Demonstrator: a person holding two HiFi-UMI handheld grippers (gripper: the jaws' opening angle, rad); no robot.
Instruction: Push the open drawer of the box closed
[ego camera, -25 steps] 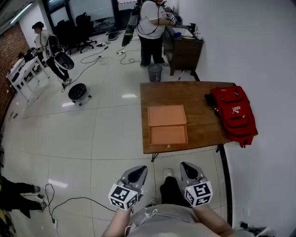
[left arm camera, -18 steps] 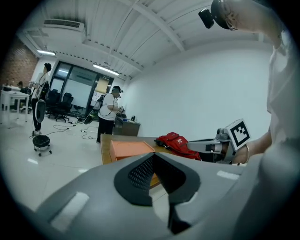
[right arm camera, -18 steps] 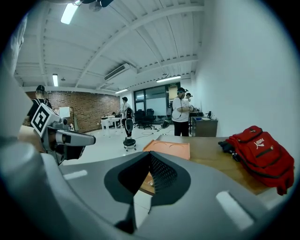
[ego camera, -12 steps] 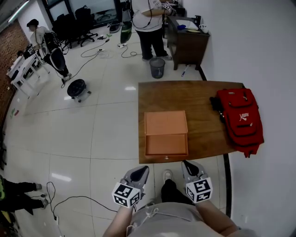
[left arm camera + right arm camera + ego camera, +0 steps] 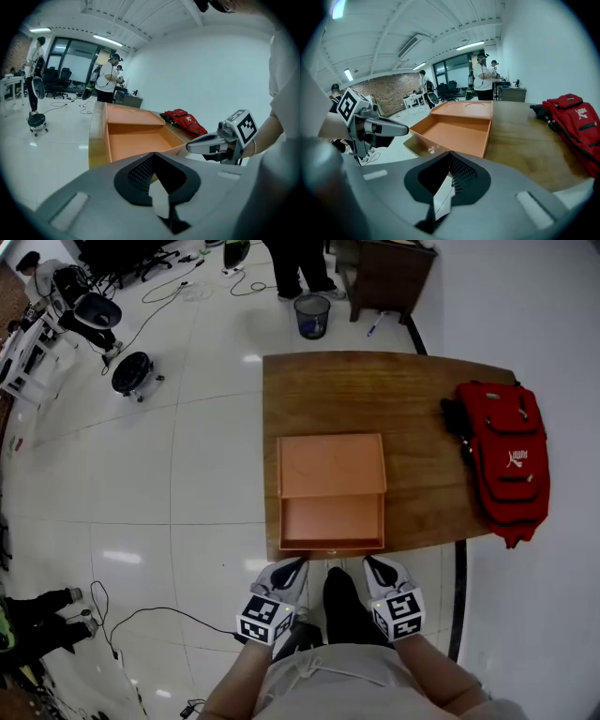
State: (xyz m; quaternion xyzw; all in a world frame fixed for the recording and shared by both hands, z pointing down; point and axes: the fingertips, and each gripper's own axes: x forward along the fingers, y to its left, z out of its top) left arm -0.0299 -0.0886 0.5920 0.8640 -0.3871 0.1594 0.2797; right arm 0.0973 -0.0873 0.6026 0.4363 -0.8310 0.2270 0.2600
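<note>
Big white tiled floor (image 5: 141, 502) all round, and a brown wooden table (image 5: 422, 409) standing against the white wall on the right. On the table's right end lies a red backpack (image 5: 511, 460) with black straps at its left side and a small white logo (image 5: 515, 457), too tiny to read any brand off it. The orange box (image 5: 331, 463) sits flat on the table's left half, well apart from the backpack. Its drawer (image 5: 332, 519) is pulled out toward the person, the front panel right at the table's near edge. Past the far end of the table there's a grey bin (image 5: 312, 315) on the floor. The left gripper (image 5: 298, 563) and right gripper (image 5: 368, 562) hover side by side just off that near edge, pointing at the drawer front and not touching it. Both claws have their jaws closed together with nothing between them. Each carries a cube with black-and-white square markers, no readable text, just the pattern. Smallest bit: a little clear knob (image 5: 431, 150) in the middle of the drawer front.
</note>
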